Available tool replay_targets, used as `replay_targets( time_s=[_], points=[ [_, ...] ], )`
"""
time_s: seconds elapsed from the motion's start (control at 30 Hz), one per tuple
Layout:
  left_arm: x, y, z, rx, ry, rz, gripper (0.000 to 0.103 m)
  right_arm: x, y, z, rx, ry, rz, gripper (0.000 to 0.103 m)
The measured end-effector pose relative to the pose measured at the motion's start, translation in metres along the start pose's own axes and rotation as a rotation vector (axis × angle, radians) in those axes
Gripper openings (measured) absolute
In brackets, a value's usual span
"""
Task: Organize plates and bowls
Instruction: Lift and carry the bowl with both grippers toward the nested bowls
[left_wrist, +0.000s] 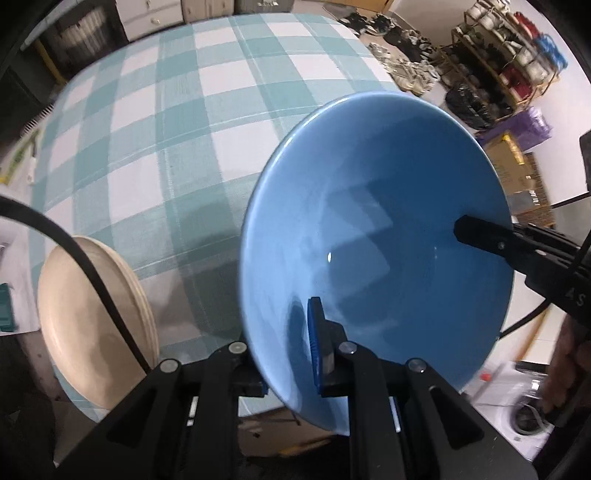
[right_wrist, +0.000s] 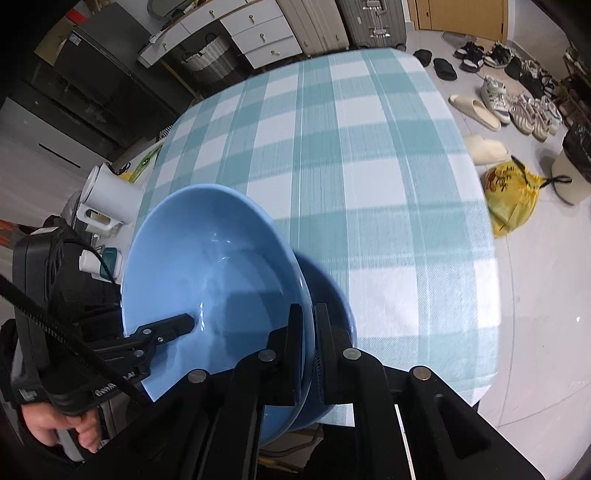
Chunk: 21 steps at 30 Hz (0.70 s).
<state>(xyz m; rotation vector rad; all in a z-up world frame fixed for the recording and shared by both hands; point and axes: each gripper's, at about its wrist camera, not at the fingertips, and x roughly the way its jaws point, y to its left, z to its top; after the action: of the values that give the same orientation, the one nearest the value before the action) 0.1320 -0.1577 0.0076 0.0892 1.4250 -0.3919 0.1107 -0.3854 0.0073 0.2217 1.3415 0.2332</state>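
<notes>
A glossy blue ceramic bowl (left_wrist: 373, 236) hangs tilted above the near edge of the table with the teal-and-white checked cloth (left_wrist: 177, 122), its hollow bare. The left gripper (left_wrist: 288, 354) pinches its near rim, one pad inside, one outside. The right gripper (right_wrist: 308, 354) is clamped tight on the opposite rim. A stack of cream round plates (left_wrist: 92, 317), nothing on top, sits at the table's near left corner.

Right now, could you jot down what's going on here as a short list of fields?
Held item: blue bowl, tilted, above the table's near edge
Left tool: clamped on the bowl's rim
Right tool: clamped on the rim, opposite side
Table: teal-and-white checked tablecloth
Also on table: stack of cream plates, left of the bowl
Floor: shoes, yellow bag
</notes>
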Motion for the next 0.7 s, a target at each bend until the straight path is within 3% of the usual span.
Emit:
replay_targets(
  time_s=[0.1,0.23,0.4,0.7],
  points=[
    [0.009,-0.007,-0.008,0.018,-0.019,0.040,0.013,0.011,-0.002,-0.005,-0.003,0.013,-0.036,0.006],
    [0.010,-0.016,-0.017,0.055,-0.122,0.134,0.015,0.015,-0.004,-0.010,-0.015,0.010,-0.054,0.006],
    [0.010,-0.016,-0.022,0.050,-0.179,0.143,0.017,0.016,-0.007,-0.015,-0.025,0.015,-0.049,0.006],
    [0.009,-0.021,-0.031,0.073,-0.176,0.146,0.018,0.011,-0.006,-0.021,-0.045,0.024,-0.057,0.006]
  ],
)
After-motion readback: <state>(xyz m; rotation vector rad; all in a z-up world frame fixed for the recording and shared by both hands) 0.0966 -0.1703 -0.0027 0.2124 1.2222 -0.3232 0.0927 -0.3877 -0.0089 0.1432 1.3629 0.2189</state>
